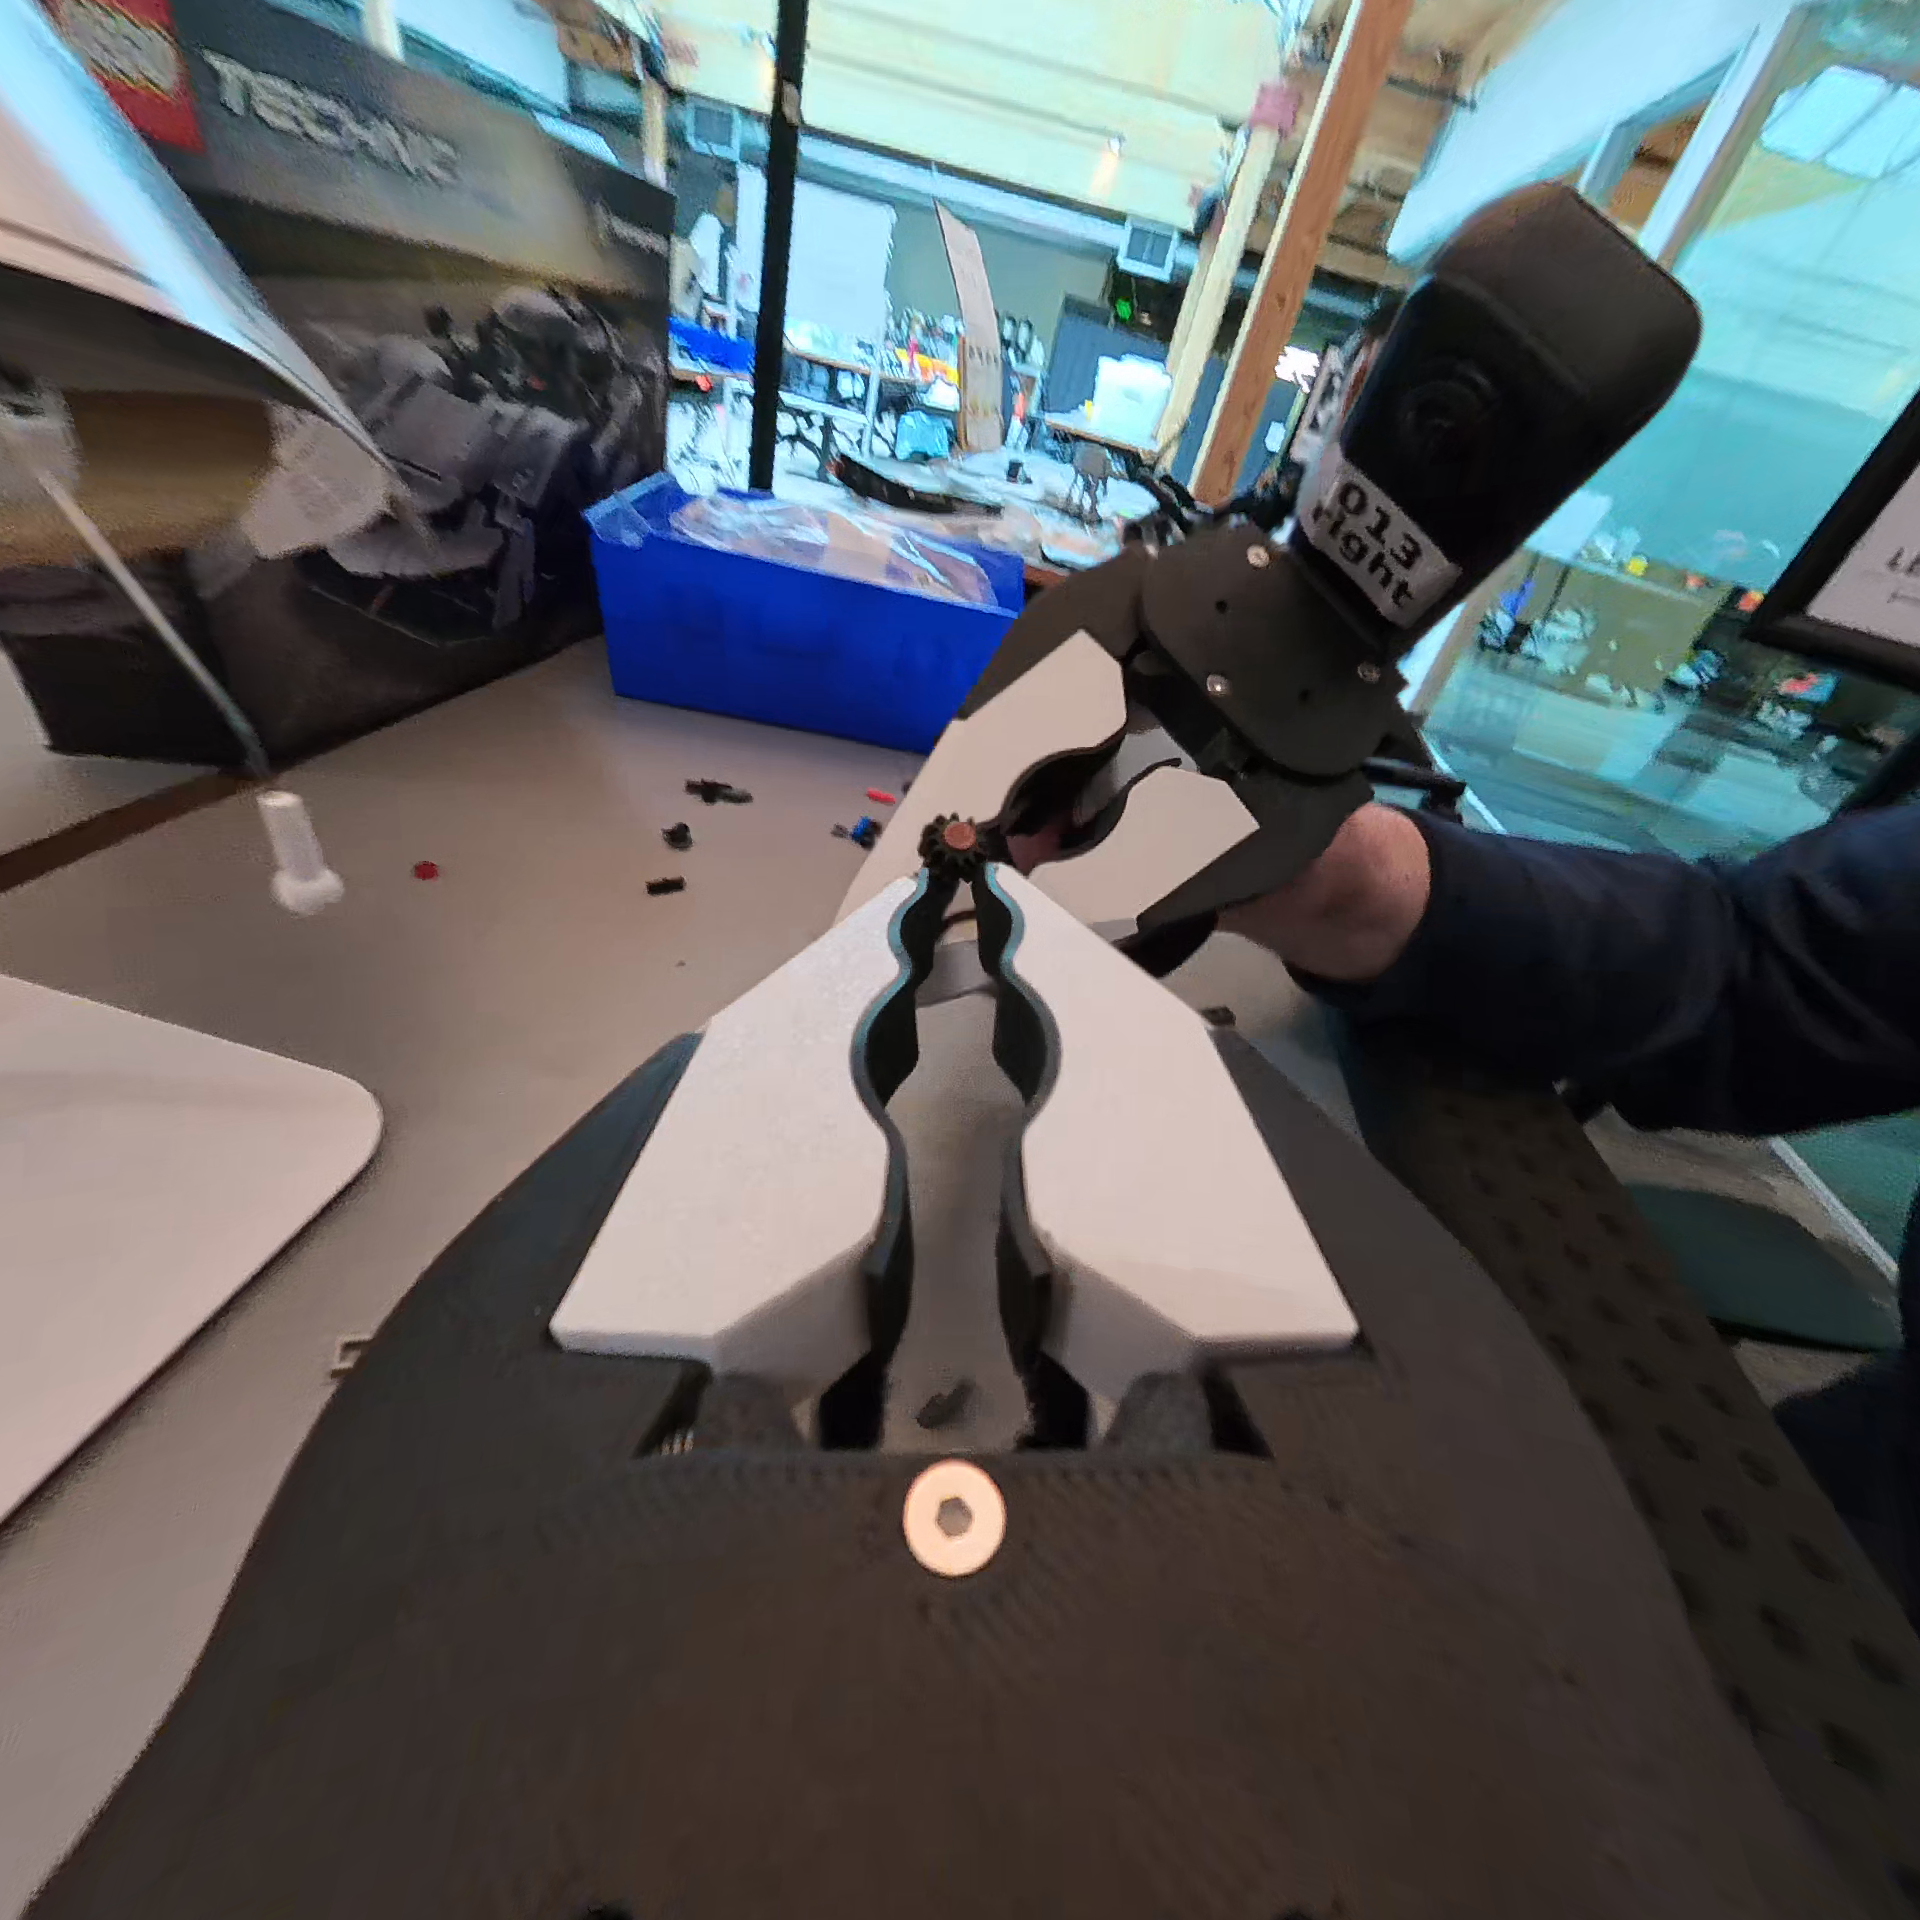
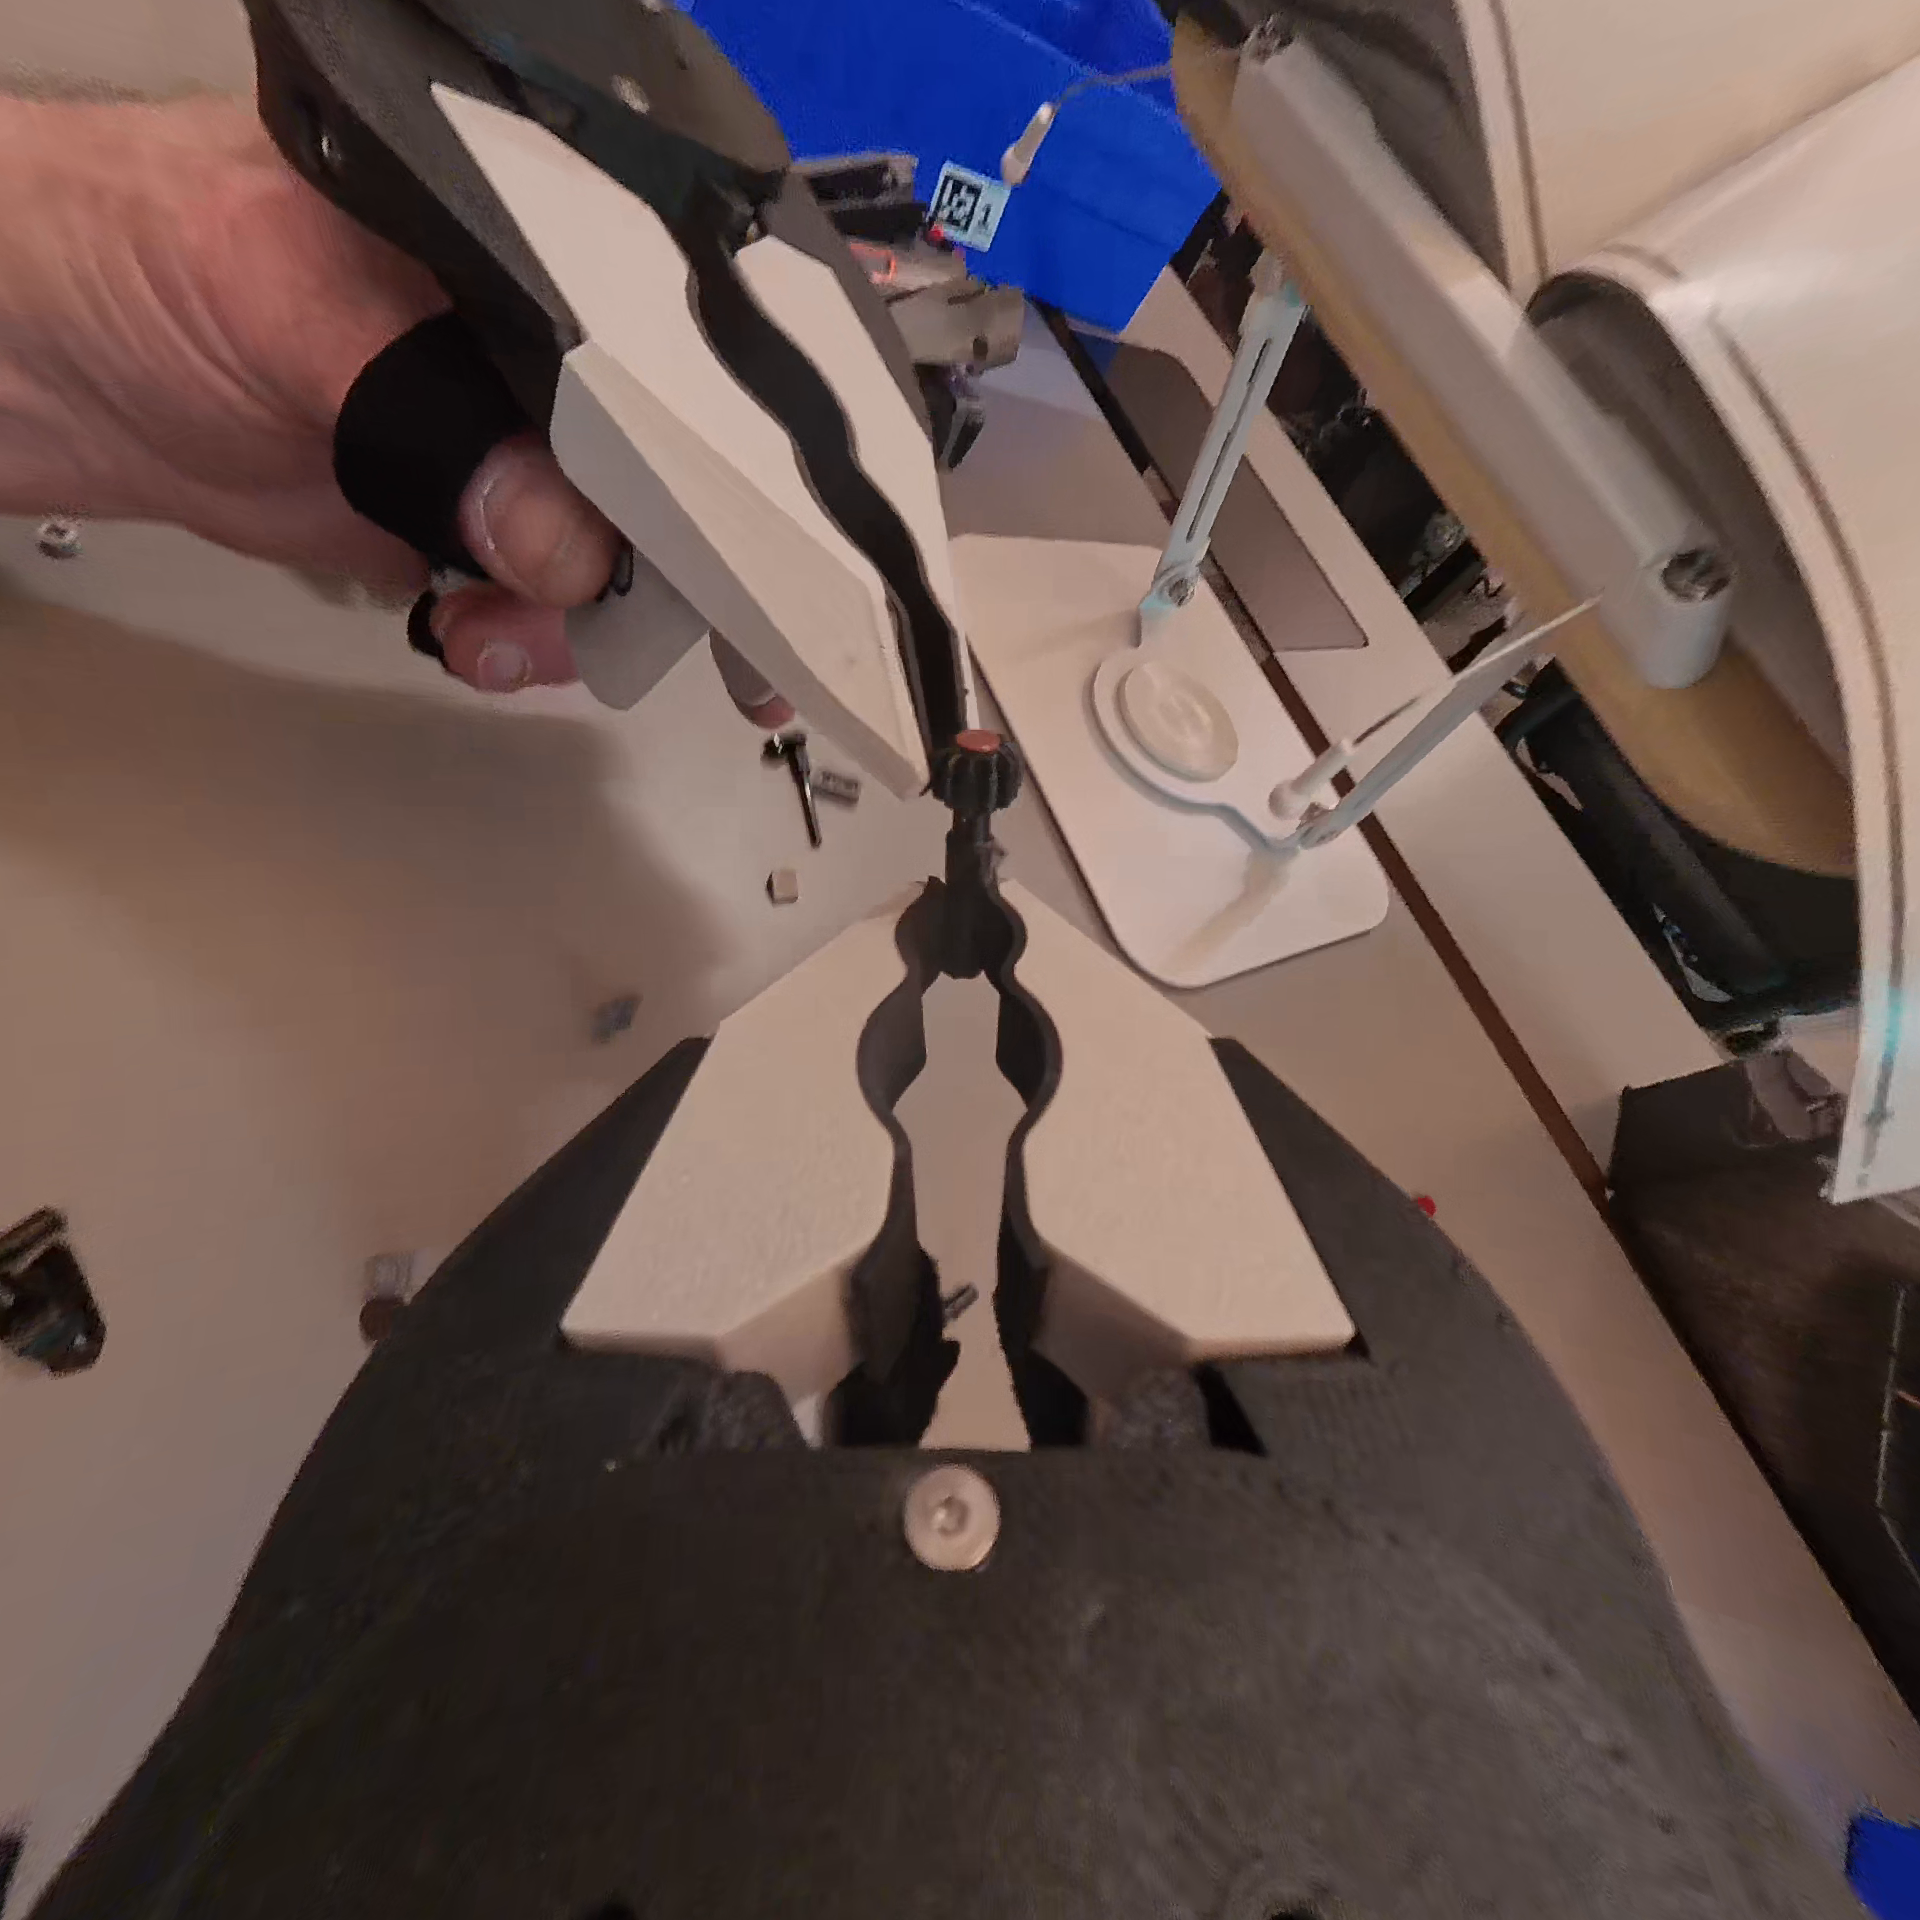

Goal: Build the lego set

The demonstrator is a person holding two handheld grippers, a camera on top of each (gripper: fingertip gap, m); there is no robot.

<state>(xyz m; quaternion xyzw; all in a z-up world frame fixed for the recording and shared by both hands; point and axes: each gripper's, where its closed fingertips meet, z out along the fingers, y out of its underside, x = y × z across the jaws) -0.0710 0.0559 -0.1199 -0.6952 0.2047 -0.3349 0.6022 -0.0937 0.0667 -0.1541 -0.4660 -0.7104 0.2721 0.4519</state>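
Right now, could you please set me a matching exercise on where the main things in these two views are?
Things:
1. black gear
2. black axle piece
3. blue bin
4. loose small pieces

Places:
A. scattered on the table
B. pinched in the right gripper
C. pinched in the left gripper
D. standing farther back on the table, clear plastic inside

Pairs: 1-C, 2-B, 3-D, 4-A
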